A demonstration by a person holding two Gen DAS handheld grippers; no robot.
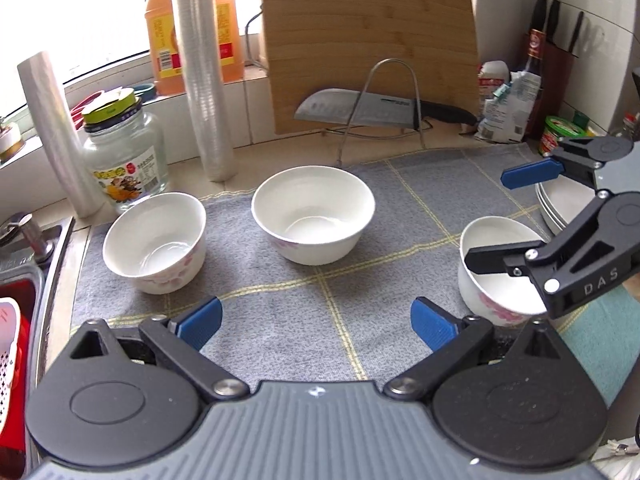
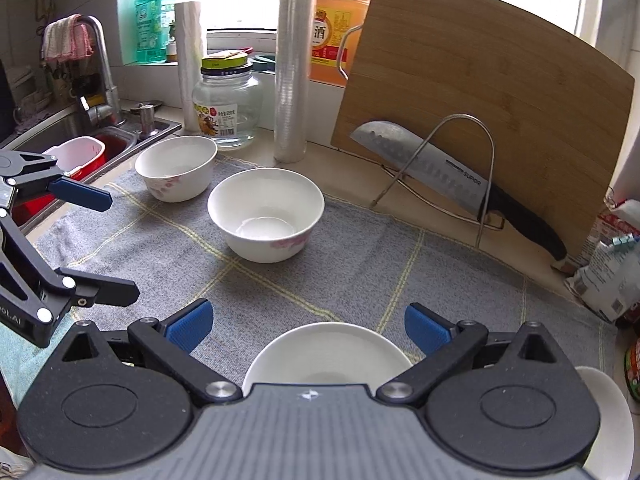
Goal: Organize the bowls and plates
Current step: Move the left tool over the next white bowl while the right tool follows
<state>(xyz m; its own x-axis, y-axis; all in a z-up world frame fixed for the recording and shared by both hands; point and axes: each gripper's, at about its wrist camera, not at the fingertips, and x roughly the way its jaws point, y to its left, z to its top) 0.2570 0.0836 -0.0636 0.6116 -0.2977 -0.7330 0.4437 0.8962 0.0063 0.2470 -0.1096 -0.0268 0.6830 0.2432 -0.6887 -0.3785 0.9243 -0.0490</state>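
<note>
left gripper (image 1: 316,322) fingers spread wide, empty, over the grey checked cloth (image 1: 304,304). right gripper (image 2: 306,326) fingers also wide apart, holding nothing, hanging above the near bowl (image 2: 326,354). middle bowl (image 1: 313,214) upright at cloth centre; left bowl (image 1: 155,242) near the glass jar (image 1: 126,160). stacked plates (image 1: 560,208) at the cloth's right edge. cleaver (image 2: 432,172) rests in the wire rack against the cutting board (image 2: 500,96).

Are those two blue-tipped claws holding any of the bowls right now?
No. The left gripper and right gripper are both open and empty; the right one hovers over the nearest bowl.
</note>
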